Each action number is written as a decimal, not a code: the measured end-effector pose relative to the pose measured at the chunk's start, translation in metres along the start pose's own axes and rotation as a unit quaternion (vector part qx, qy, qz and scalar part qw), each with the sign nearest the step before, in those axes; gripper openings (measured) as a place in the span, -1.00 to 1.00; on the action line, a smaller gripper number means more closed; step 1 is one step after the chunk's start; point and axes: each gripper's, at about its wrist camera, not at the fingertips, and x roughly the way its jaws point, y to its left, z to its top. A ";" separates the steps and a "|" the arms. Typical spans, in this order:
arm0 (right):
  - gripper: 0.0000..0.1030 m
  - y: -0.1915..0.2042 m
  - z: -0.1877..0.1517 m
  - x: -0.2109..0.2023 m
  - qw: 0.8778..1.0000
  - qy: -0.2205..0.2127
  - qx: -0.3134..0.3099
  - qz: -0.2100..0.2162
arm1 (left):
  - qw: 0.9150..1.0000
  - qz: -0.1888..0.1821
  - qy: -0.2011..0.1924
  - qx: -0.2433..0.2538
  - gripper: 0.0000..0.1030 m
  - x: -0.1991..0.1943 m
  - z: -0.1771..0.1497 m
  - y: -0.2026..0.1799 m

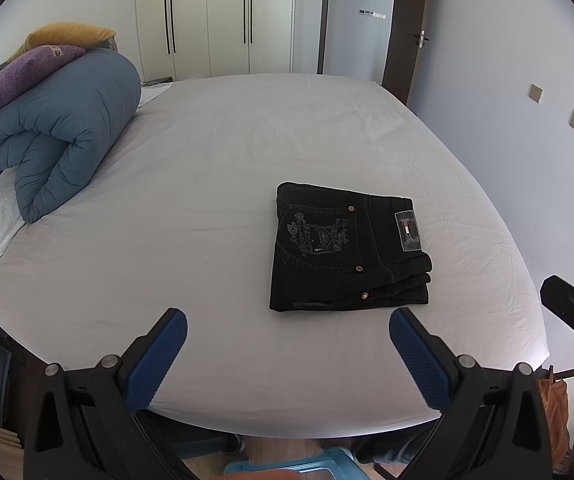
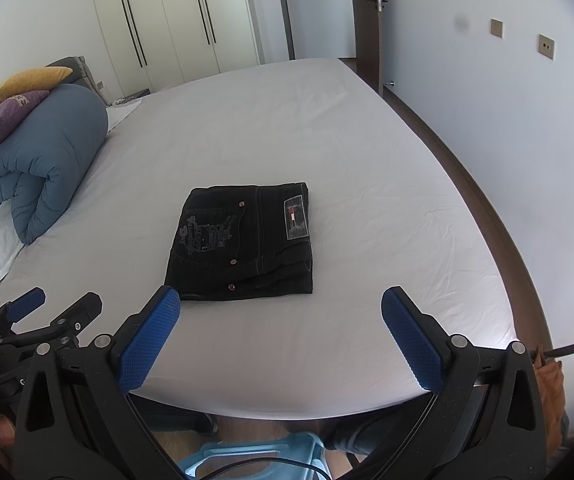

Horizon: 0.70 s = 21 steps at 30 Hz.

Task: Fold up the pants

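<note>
Black pants lie folded into a compact rectangle on the white bed sheet, back pocket embroidery and a waistband patch facing up. My left gripper hangs open near the bed's front edge, short of the pants and slightly to their left, with nothing between its blue pads. My right gripper is also open and empty, just in front of the pants' near edge. The right gripper shows at the right edge of the left wrist view; the left gripper appears at lower left of the right wrist view.
A rolled blue duvet with a purple pillow and a yellow pillow sits at the bed's left. Wardrobe doors and a doorway stand behind. A light blue plastic stool is on the floor below.
</note>
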 end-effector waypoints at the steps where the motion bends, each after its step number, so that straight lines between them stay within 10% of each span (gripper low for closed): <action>1: 0.99 0.001 -0.001 0.000 1.000 0.000 0.000 0.000 | 1.000 0.000 0.000 0.000 1.00 0.000 0.000 0.000; 21: 0.99 -0.003 -0.001 0.005 1.000 0.008 0.000 0.005 | 1.000 -0.002 0.001 0.002 1.00 0.001 -0.002 -0.001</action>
